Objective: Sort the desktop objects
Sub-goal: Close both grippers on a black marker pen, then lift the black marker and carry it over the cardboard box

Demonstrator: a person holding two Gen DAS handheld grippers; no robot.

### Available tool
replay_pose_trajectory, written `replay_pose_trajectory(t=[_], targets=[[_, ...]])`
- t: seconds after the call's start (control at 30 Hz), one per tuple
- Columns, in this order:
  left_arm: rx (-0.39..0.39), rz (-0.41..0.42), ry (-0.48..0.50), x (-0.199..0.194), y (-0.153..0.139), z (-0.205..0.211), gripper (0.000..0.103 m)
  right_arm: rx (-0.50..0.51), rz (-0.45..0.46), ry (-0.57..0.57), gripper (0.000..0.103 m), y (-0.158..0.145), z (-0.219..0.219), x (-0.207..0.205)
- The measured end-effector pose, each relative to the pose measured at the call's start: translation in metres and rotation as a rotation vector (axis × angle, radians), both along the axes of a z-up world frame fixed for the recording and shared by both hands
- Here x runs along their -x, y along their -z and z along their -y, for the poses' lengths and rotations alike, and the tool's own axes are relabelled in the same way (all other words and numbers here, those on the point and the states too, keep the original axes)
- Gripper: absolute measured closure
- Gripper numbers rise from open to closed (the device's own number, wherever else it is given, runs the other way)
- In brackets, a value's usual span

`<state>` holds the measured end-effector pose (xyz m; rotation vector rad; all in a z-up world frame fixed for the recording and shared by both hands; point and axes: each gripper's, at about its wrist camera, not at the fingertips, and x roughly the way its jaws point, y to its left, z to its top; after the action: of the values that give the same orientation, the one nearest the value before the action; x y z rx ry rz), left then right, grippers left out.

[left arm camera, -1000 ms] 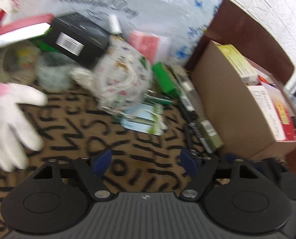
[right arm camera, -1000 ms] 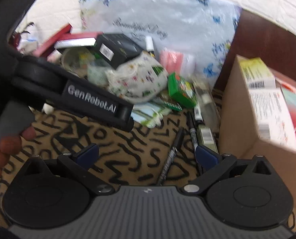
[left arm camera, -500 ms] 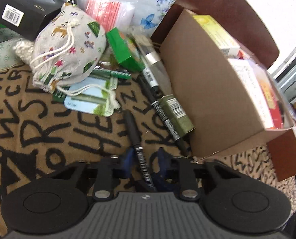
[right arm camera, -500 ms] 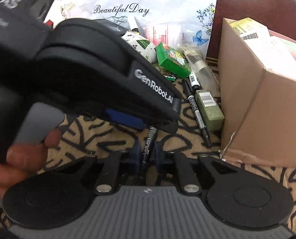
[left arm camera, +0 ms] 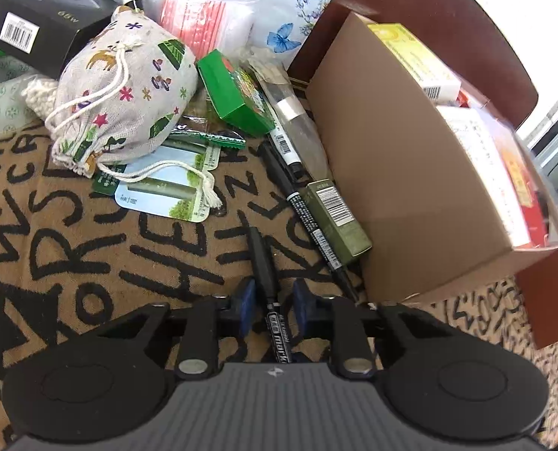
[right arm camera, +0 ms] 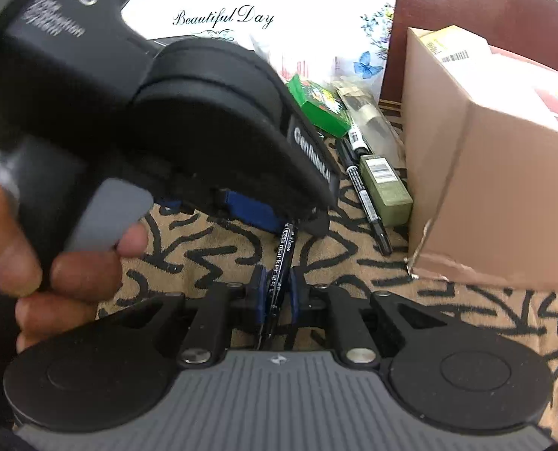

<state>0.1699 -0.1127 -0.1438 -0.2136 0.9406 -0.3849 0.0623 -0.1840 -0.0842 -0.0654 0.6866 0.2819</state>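
Both grippers now sit on the same black marker (left arm camera: 264,263), which lies on the patterned cloth (left arm camera: 91,248) just beside the cardboard box (left arm camera: 410,173). A second ago the two sets of jaws were spread wide above the cloth with nothing between them; half a second ago they had come down around the pen.

In the left wrist view, the left gripper (left arm camera: 269,302) has its blue pads (left arm camera: 245,300) close on either side of the marker with a slim gap on each side, so it brackets the barrel more than it pinches it. In the right wrist view, the right gripper (right arm camera: 277,293) is closed on the marker's printed end, pads touching the barrel.

The marker is not yet lifted. With one end gripped, the likely next step is carrying it off to be sorted, perhaps alongside the other pens (left arm camera: 309,218) by the box.
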Motion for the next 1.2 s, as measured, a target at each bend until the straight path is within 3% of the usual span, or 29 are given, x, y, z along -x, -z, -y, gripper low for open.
replay_pose_trajectory(t=[0.1, 0.3, 0.5, 0.67, 0.97, 1.2], targets=[[-0.042, 0.024, 0.016, 0.005, -0.002, 0.004, 0.090, 0.029, 0.022, 0.002, 0.091, 0.002, -0.004, 0.003], [0.006, 0.023, -0.010, 0.033, -0.014, 0.002, 0.090, 0.034, 0.047, -0.014, 0.093, -0.008, 0.000, 0.029], [0.022, 0.123, 0.001, 0.069, -0.056, 0.013, 0.090, 0.013, 0.132, -0.021, 0.092, -0.037, 0.012, 0.065], [0.038, 0.281, 0.043, 0.085, -0.107, 0.040, 0.090, 0.003, 0.283, 0.024, 0.092, -0.076, 0.032, 0.081], [0.085, 0.439, 0.199, 0.064, -0.169, 0.126, 0.090, -0.014, 0.474, 0.174, 0.092, -0.121, 0.104, 0.066], [0.154, 0.409, 0.273, 0.026, -0.172, 0.188, 0.091, -0.031, 0.494, 0.268, 0.093, -0.124, 0.175, 0.040]])
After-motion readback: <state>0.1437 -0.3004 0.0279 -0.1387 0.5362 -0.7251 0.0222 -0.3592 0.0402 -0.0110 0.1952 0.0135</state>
